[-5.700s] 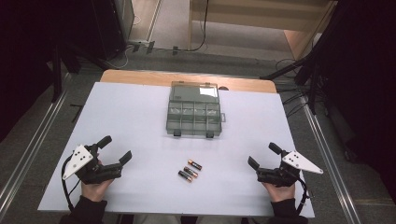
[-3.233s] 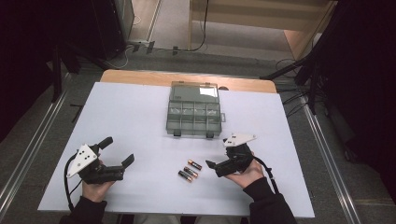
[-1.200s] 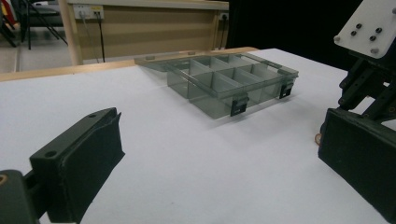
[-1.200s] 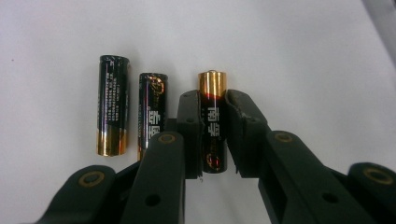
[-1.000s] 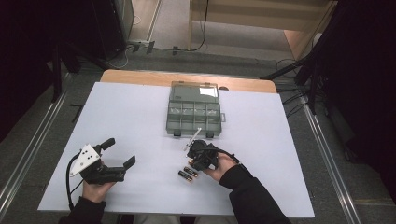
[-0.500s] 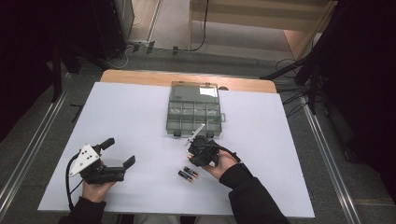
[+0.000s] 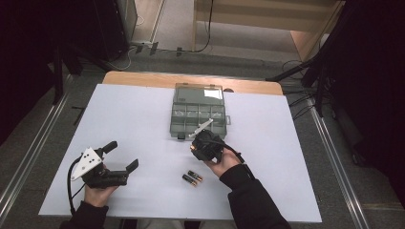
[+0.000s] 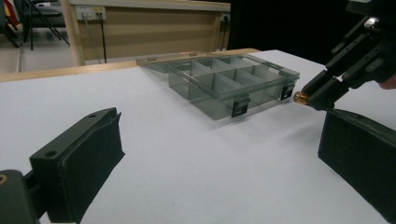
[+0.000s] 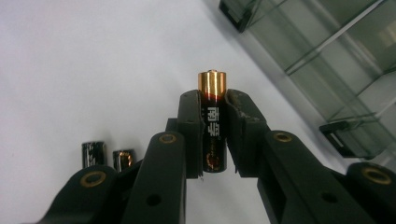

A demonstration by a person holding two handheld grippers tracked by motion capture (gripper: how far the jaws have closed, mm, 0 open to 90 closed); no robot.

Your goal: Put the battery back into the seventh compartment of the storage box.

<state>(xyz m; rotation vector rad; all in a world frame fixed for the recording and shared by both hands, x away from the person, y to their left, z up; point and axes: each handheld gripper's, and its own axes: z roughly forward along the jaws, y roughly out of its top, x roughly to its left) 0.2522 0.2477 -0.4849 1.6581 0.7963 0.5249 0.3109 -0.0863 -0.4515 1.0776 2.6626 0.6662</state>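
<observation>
We note one battery [image 9: 213,126] pinched lengthwise between the pads of the right hand-held gripper [image 9: 213,133], its gold-coloured cap sticking out past the jaw tips and its black printed body clamped on both sides. In the high view the right hand-held gripper [image 7: 204,147] is above the table [image 7: 119,119], just in front of the near edge of the organizer box [image 7: 198,114], tips towards the box. From the left gripper view we see the gold cap of the battery [image 8: 300,97] close to the box's near corner, beside a black latch [image 8: 240,108], lifted off the table surface. The box [image 8: 224,84] is clear grey plastic, divided into compartments, lid open and lying flat behind it. Two more batteries [image 7: 192,177] lie side by side on the table, near the person's right wrist; in the right gripper view their ends [image 9: 108,156] show behind the left jaw. The left hand-held gripper [image 7: 119,157] rests on the table at the near left, well apart from the box and batteries, jaws spread wide with nothing between them. We record the table as white, with a wooden strip [image 7: 143,78] along its far edge.
</observation>
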